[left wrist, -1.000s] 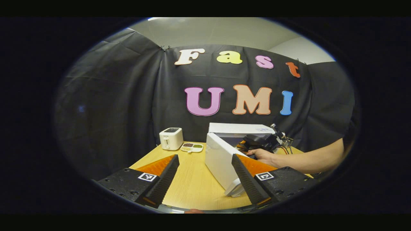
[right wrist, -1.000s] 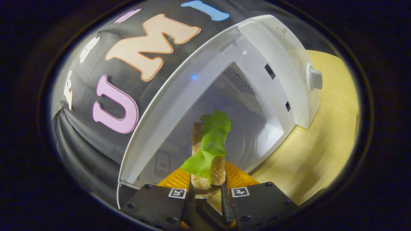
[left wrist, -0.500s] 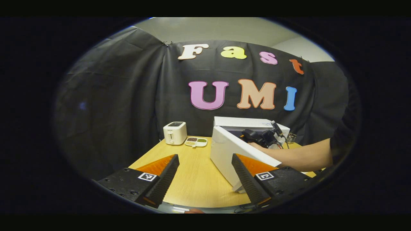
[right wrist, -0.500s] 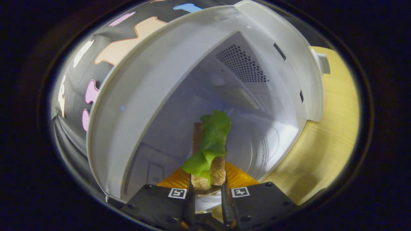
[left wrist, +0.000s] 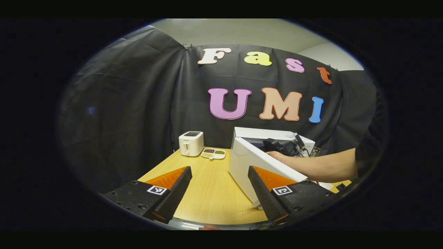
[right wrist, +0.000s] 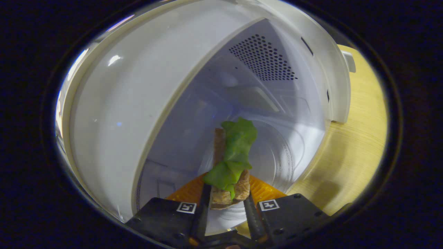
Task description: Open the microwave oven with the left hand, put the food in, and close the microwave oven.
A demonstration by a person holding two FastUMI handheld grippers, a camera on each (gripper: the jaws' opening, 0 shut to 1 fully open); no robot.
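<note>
Since the sandwich (right wrist: 230,166) looks light, soft & crumbly, w/ loose lettuce on top, the right gripper (right wrist: 226,214), jaws nipped on its bread edges, holds it just inside the microwave oven (right wrist: 270,90) cavity, while the left gripper (left wrist: 218,193) hangs wide open, empty.

The left claw (left wrist: 218,193) hangs level with its two fingers spread wide and nothing between them. Ahead of it and to its right, in the left gripper view, a bare forearm (left wrist: 325,167) reaches forward from a dark sleeve, its hand (left wrist: 277,156) wrapped round the body of the right claw, whose dark housing and loose wires show just past the knuckles. In the right gripper view, the right claw (right wrist: 226,202) points forward, rolled a little to one side, its fingers drawn close and both pressing on the sandwich (right wrist: 231,162) that stands up between them.
</note>
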